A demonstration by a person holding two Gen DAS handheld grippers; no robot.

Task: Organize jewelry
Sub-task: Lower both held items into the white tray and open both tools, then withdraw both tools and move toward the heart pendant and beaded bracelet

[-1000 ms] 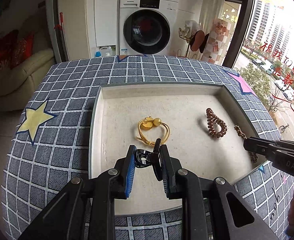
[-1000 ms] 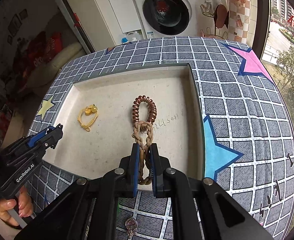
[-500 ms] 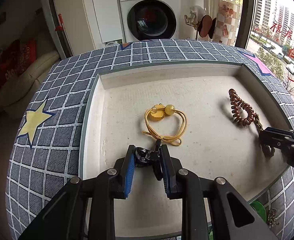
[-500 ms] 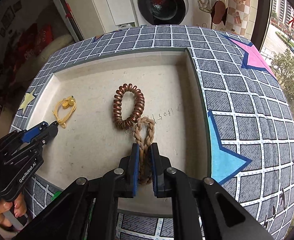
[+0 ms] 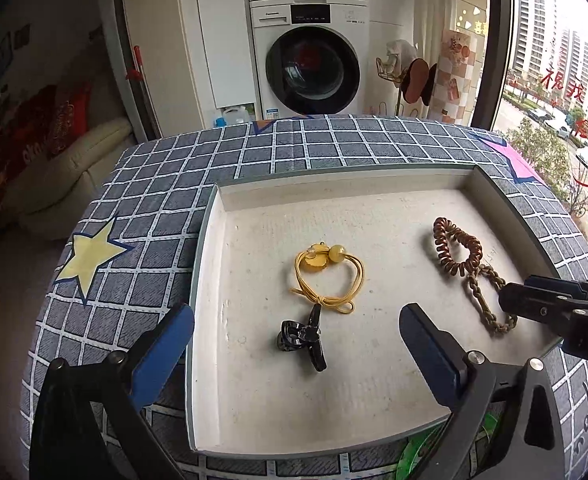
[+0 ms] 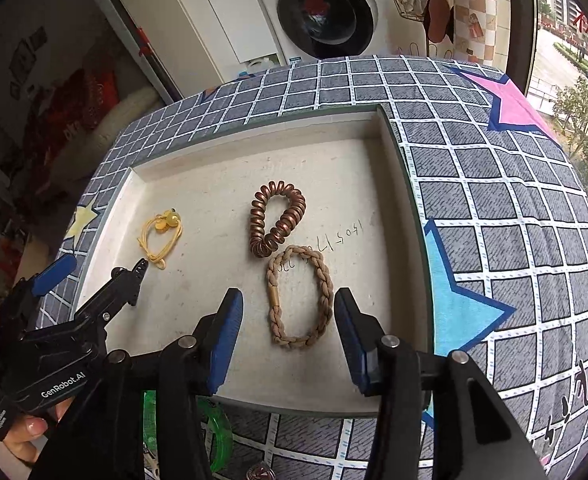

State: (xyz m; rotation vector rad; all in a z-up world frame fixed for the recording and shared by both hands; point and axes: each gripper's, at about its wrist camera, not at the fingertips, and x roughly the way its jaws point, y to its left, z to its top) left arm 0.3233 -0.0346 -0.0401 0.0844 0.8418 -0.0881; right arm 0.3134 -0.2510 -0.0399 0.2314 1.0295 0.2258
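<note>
Right wrist: tan braided loop [image 6: 298,296] flat between just-parted, empty right gripper [image 6: 287,338] pads.

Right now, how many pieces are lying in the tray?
4. Black hair clip near the front, yellow cord tie just behind it, brown spiral tie mid-right, braided tan loop in front of that. None seems hidden.
</note>
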